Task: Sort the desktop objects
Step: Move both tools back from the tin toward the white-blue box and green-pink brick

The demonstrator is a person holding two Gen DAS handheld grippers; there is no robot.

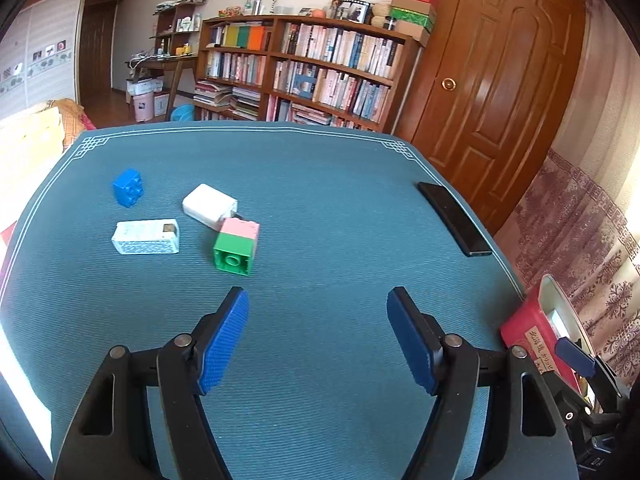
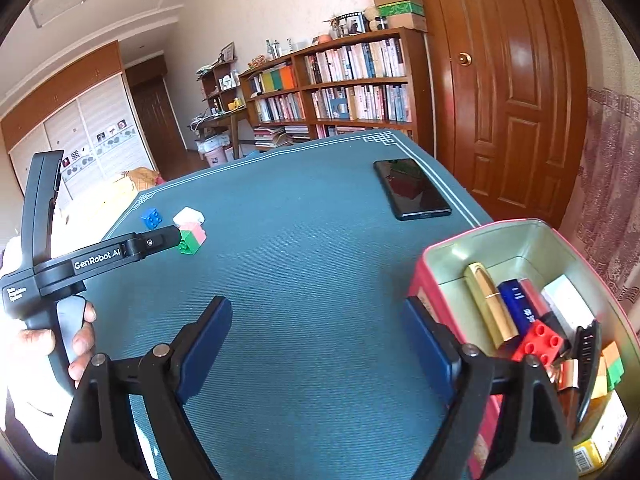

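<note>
On the teal mat, left of centre, lie a blue brick, a plain white box, a white printed box and a pink-and-green brick stack. My left gripper hovers open in front of them, nothing between its blue pads. My right gripper is open and empty too, its right finger beside the red tin. The tin holds a gold lipstick, a red brick and several other items. The right wrist view shows the left gripper reaching toward the brick stack.
A black phone lies near the mat's right edge, also in the right wrist view as the phone. A hand grips the left tool's handle. Behind the table stand a bookshelf and a wooden door.
</note>
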